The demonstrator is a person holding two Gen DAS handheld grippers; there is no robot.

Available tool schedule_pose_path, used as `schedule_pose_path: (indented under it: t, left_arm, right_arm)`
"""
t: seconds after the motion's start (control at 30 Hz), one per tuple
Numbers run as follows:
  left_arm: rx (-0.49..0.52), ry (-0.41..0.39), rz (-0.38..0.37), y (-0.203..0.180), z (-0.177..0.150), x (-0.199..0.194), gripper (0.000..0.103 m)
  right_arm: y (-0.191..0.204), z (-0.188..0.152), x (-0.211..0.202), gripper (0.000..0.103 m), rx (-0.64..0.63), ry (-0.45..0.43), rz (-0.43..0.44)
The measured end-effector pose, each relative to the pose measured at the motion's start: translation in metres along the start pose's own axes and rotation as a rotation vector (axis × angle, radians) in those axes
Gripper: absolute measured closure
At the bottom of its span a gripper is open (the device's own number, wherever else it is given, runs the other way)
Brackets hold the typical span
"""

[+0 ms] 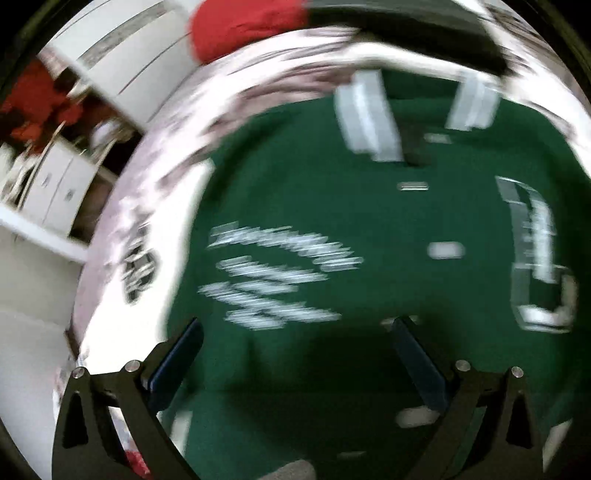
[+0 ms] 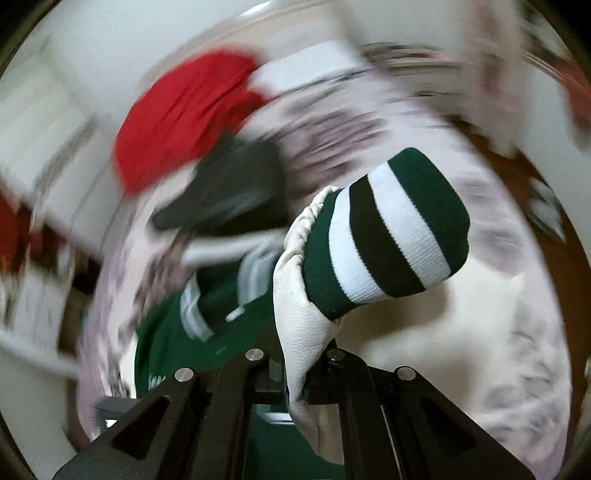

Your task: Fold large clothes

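Left wrist view, heavy motion blur. Far left: white cabinets [image 1: 62, 188] and something red [image 1: 33, 107] above them, both smeared. The patterned pale pink cover [image 1: 155, 173] runs in an arc from lower left to the top. A red cloth [image 1: 243, 26] lies at the top edge, with a dark garment [image 1: 406, 26] just beside it. The green jacket [image 1: 369, 229] lies spread on the cover and fills the middle of the view; white lettering [image 1: 277, 277] on it is unreadable (blur). The left gripper [image 1: 299, 328] hangs over the jacket, jaws released and standing wide, nothing between the blue pads [image 1: 177, 365].

Right wrist view, also blurred away from the centre. The red cloth [image 2: 184, 118] sits at upper left, the dark garment [image 2: 229, 192] touching it below. The jacket body [image 2: 177, 332] lies at lower left on the pink cover [image 2: 498, 350]. The right gripper [image 2: 295, 369] is clenched on the cream leather-look sleeve [image 2: 299, 310], which rises tilted from the jaws. Its striped green, white and black cuff [image 2: 388, 229] stands clear above the cover.
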State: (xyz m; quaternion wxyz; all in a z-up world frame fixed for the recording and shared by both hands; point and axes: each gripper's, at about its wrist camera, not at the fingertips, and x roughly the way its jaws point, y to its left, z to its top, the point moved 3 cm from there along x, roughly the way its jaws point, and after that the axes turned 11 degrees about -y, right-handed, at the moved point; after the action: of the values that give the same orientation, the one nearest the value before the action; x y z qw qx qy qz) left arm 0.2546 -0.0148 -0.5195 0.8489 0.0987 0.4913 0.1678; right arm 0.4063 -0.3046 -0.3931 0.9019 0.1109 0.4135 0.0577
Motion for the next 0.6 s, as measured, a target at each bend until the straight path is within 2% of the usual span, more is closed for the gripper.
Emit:
schedule_pose_path:
  t: [0.1, 0.2, 0.27, 0.33, 0.4, 0.43, 0.5, 0.6]
  left_arm:
    - [-0.059, 0.024, 0.070, 0.071, -0.011, 0.021, 0.000]
    - [-0.100, 0.055, 0.108, 0.128, -0.023, 0.044, 0.000]
    - [-0.116, 0.059, 0.106, 0.139, -0.028, 0.052, 0.000]
    - [-0.138, 0.047, 0.091, 0.148, -0.031, 0.056, 0.000]
    - [-0.155, 0.044, 0.060, 0.153, -0.030, 0.056, 0.000]
    - [-0.165, 0.050, 0.042, 0.153, -0.031, 0.052, 0.000]
    - [-0.202, 0.054, 0.013, 0.155, -0.032, 0.041, 0.000]
    - [-0.261, 0.077, -0.006, 0.167, -0.041, 0.024, 0.000]
  right_arm:
    - [0.110, -0.040, 0.079, 0.098, -0.229, 0.106, 0.037]
    - [0.197, -0.111, 0.145, 0.098, -0.434, 0.218, 0.066]
    - [0.224, -0.150, 0.169, 0.098, -0.546, 0.257, 0.052]
    - [0.234, -0.178, 0.180, 0.098, -0.599, 0.262, 0.021]
    - [0.231, -0.182, 0.182, 0.088, -0.561, 0.289, 0.022]
    - [0.227, -0.176, 0.175, 0.084, -0.495, 0.314, 0.067]
    - [0.208, -0.162, 0.154, 0.049, -0.307, 0.382, 0.172]
    - [0.156, -0.142, 0.099, 0.046, -0.064, 0.374, 0.192]
